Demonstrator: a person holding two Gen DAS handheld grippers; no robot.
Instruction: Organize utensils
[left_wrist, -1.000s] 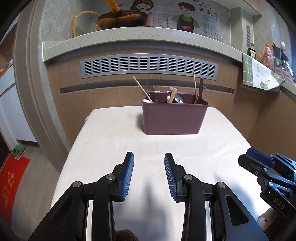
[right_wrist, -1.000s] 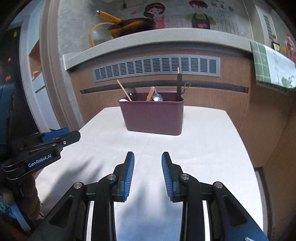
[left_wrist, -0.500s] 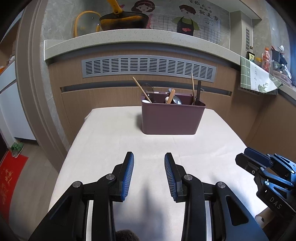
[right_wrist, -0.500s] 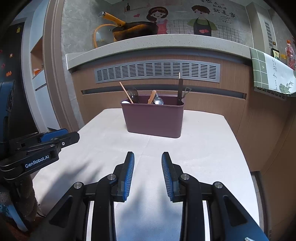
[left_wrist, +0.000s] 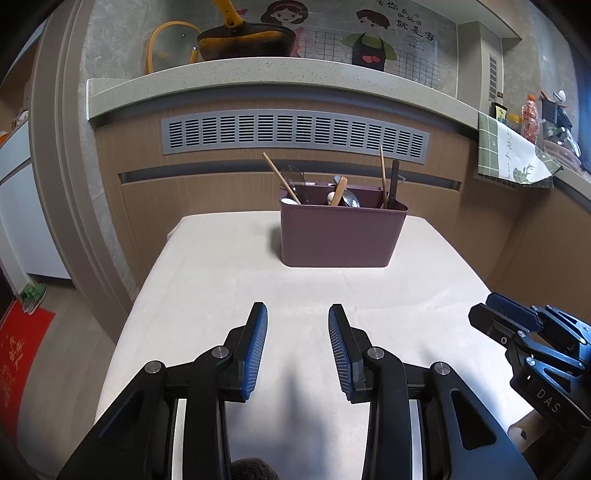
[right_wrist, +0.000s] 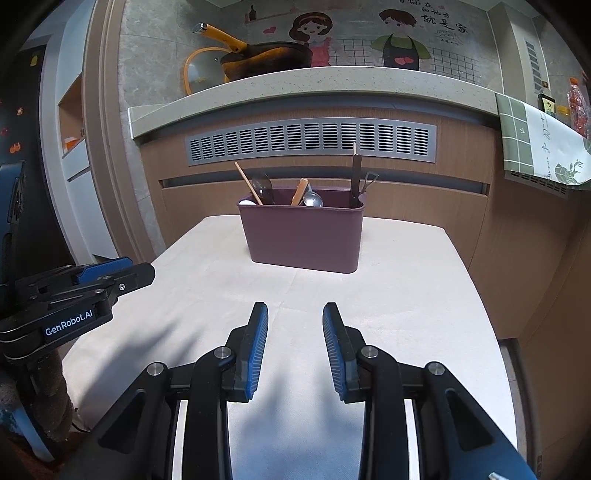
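A maroon utensil holder (left_wrist: 338, 236) (right_wrist: 304, 236) stands at the far end of the cloth-covered table (left_wrist: 229, 280) (right_wrist: 406, 295). Chopsticks (left_wrist: 280, 182), spoons (right_wrist: 312, 199), a wooden handle and dark utensils stick up from it. My left gripper (left_wrist: 297, 315) is open and empty, low over the near part of the table; it also shows in the right wrist view (right_wrist: 122, 271). My right gripper (right_wrist: 294, 314) is open and empty beside it; it also shows in the left wrist view (left_wrist: 495, 314).
A wooden counter front with a grey vent (left_wrist: 295, 134) rises behind the table. A pan (left_wrist: 245, 38) and a glass lid sit on the stone ledge above. A green checked towel (left_wrist: 513, 158) hangs at the right. A red mat (left_wrist: 18, 354) lies on the floor left.
Both grippers have drawn back and tilted up slightly, so the holder looks a little smaller and lower. Both stay open and empty.
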